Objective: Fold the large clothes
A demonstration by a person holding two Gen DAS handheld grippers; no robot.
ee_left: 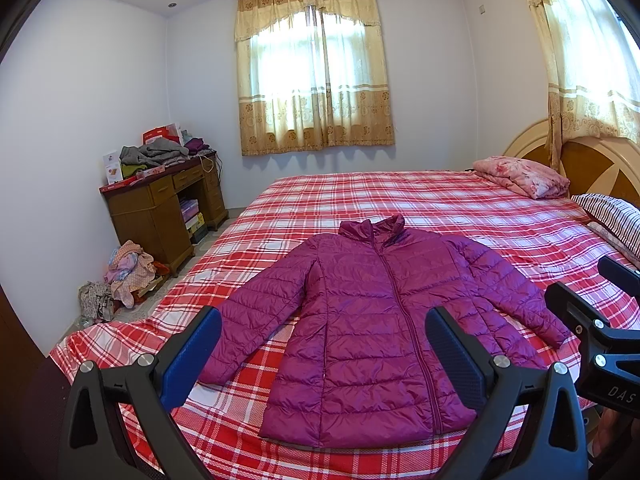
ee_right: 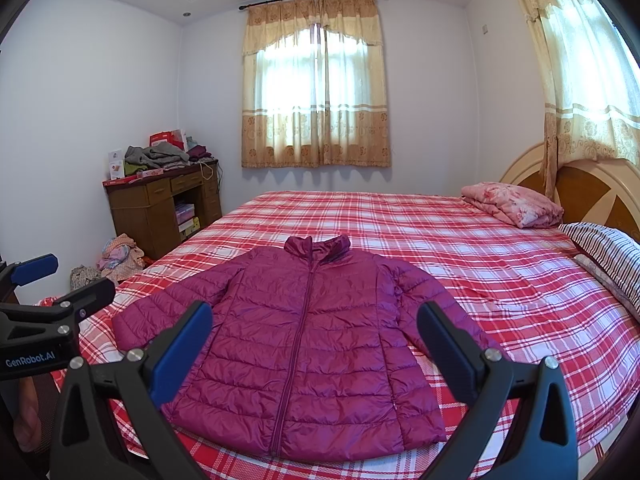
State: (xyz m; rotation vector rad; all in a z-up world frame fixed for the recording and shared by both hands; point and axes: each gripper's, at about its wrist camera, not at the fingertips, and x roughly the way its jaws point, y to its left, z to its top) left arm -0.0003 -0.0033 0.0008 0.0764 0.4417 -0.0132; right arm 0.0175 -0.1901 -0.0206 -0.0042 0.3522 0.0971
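Observation:
A magenta quilted puffer jacket (ee_left: 360,320) lies flat on the bed, front up and zipped, collar away from me, both sleeves spread out; it also shows in the right wrist view (ee_right: 304,344). My left gripper (ee_left: 324,356) is open and empty, held above the jacket's near hem. My right gripper (ee_right: 316,352) is open and empty too, above the jacket's lower half. The right gripper shows at the right edge of the left wrist view (ee_left: 600,292), and the left gripper at the left edge of the right wrist view (ee_right: 60,284).
The bed has a red and white plaid sheet (ee_left: 440,208). A folded pink quilt (ee_left: 524,176) and a striped pillow (ee_left: 616,216) lie by the wooden headboard. A wooden desk (ee_left: 160,208) piled with clothes stands at the left wall, with clothes heaped on the floor (ee_left: 124,276).

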